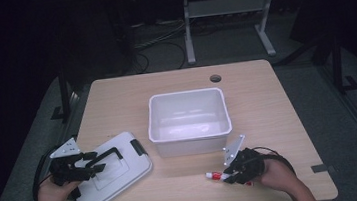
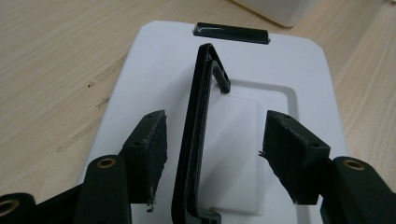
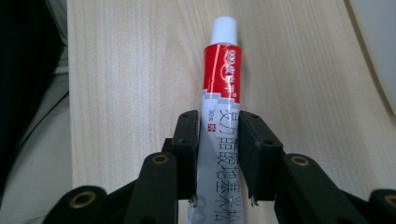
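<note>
- The tube's (image 3: 219,112) tail runs off the bottom edge of the right gripper view, hidden between the right tongs (image 3: 219,154); its small print is too fine to read.
- In the high view the right tongs (image 1: 234,174) cover the tube's (image 1: 217,176) rear part.
- The white lid's (image 2: 289,65) near end is cut by the bottom edge of the left gripper view, behind the left tongs (image 2: 215,154).
- The black handle's (image 2: 194,140) lower end leaves that view too.
- Both forearms pass out of the high view's bottom edge.
- The desk's (image 1: 269,121) near edge is partly hidden by the hands.
</note>
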`<state>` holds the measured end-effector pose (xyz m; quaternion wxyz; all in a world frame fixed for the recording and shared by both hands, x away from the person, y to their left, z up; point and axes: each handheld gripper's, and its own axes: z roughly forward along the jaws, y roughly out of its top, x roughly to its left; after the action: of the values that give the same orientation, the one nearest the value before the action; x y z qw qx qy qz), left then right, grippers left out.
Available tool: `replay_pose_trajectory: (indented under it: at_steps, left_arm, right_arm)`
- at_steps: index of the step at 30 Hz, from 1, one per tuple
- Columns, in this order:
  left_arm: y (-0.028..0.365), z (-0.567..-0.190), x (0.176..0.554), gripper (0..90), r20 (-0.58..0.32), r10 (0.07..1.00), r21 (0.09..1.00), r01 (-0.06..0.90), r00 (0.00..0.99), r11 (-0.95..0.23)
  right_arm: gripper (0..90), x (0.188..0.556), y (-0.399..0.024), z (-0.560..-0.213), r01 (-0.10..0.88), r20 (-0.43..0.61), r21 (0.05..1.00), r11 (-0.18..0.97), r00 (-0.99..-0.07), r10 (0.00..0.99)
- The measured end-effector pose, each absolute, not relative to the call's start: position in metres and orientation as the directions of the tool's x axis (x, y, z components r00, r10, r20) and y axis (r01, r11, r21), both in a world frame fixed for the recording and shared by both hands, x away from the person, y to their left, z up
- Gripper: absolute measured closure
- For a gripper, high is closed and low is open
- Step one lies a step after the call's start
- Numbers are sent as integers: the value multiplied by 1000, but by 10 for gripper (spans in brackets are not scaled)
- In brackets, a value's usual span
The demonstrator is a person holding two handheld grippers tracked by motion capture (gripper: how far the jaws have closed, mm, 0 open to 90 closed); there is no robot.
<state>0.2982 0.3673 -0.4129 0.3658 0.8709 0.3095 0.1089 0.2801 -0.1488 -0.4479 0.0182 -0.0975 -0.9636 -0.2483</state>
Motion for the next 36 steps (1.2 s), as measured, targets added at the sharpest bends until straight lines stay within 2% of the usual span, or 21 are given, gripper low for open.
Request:
replay_pose_trajectory:
  at_steps: [36]
  left_arm:
    - [370,-413,297,373,-48,619,712,462,784,-530]
  right_arm:
    - [716,278,-141,-439,168,71,447,879,-986,152]
